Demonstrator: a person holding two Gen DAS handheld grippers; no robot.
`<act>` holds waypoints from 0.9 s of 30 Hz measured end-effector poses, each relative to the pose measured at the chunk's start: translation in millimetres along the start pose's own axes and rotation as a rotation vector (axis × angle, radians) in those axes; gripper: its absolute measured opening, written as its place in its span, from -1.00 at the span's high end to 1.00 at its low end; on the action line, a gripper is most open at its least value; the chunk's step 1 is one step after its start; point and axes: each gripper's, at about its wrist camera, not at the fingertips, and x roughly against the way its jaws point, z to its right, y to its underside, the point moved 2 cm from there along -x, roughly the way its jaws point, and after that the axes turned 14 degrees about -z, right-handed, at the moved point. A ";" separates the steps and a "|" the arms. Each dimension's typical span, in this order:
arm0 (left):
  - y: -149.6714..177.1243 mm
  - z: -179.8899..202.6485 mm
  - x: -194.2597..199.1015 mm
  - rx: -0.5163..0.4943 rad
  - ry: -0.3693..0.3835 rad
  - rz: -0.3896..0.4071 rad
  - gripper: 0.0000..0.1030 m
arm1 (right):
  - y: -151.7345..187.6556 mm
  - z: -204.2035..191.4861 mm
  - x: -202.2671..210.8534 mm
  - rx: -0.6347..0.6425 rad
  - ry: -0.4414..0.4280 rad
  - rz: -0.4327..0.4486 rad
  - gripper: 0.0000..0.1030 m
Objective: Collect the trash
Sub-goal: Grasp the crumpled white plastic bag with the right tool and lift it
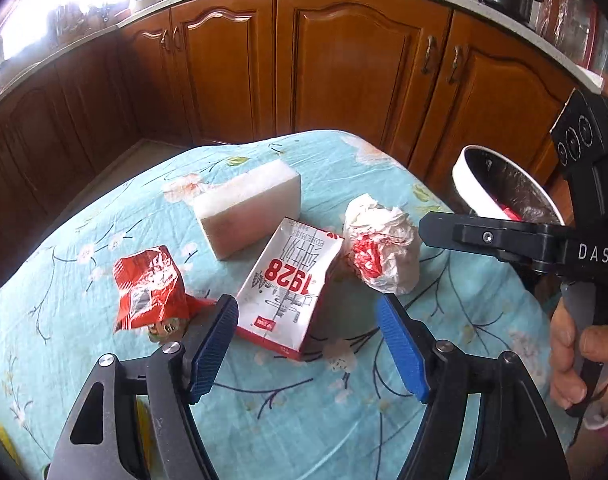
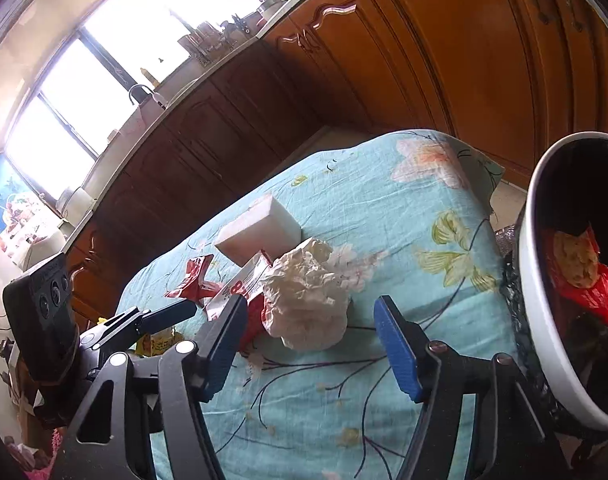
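Wrinkled floral tablecloth, crumpled wrapper, boxy foam block, glossy carton

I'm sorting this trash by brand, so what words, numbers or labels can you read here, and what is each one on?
"1928": red digits, upside down in the left wrist view, on the white and red carton.
"DAS": white letters on the right gripper.
The grey characters on the carton, and the print on the red wrapper and the crumpled wrapper, are too distorted to read.

On the tablecloth lie one foam block, one carton, one crumpled wad and one red wrapper, perhaps two.
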 end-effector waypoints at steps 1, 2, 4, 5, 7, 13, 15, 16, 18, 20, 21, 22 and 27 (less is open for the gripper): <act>-4.1 -0.2 -4.5 -0.006 -0.012 -0.002 -0.39 | -4.0 0.7 -6.6 -0.002 -0.004 -0.013 -0.29; -7.2 -0.5 -8.5 -0.010 -0.018 -0.007 -0.40 | -6.3 0.2 -12.4 -0.003 -0.006 -0.024 -0.29; -13.0 -1.6 -19.5 -0.020 -0.030 -0.035 -0.40 | -9.3 1.3 -22.6 -0.007 -0.018 -0.046 -0.24; -14.9 -1.8 -23.6 -0.022 -0.057 -0.044 -0.40 | -10.5 2.0 -27.4 -0.011 -0.032 -0.058 -0.05; -18.4 -0.5 -30.1 -0.036 -0.104 -0.057 -0.37 | -10.3 3.9 -32.1 -0.019 -0.057 -0.073 0.04; -18.7 13.4 -31.9 -0.090 -0.132 -0.044 0.28 | 0.5 8.9 -12.9 -0.029 -0.065 -0.025 0.24; -17.0 20.0 -31.8 -0.109 -0.119 -0.048 0.51 | 5.3 13.6 -3.3 -0.046 -0.073 -0.007 0.25; -16.3 22.7 -31.9 -0.119 -0.112 -0.050 0.69 | 8.2 16.0 1.8 -0.055 -0.078 0.003 0.25; -15.6 26.6 -33.5 -0.128 -0.101 -0.049 0.84 | 12.0 18.7 12.4 -0.068 -0.089 0.022 0.25; -14.3 30.2 -28.4 -0.130 -0.099 -0.045 0.91 | 20.0 21.3 24.4 -0.072 -0.093 0.039 0.25; -14.2 31.5 -27.3 -0.131 -0.091 -0.041 0.91 | 24.3 22.3 30.3 -0.073 -0.094 0.047 0.25; -13.3 30.8 -23.2 -0.127 -0.096 -0.036 0.90 | 27.5 21.9 32.8 -0.074 -0.098 0.050 0.25; -14.9 22.0 -18.2 -0.095 -0.138 -0.012 -0.08 | 42.8 26.4 47.1 -0.077 -0.103 0.055 0.24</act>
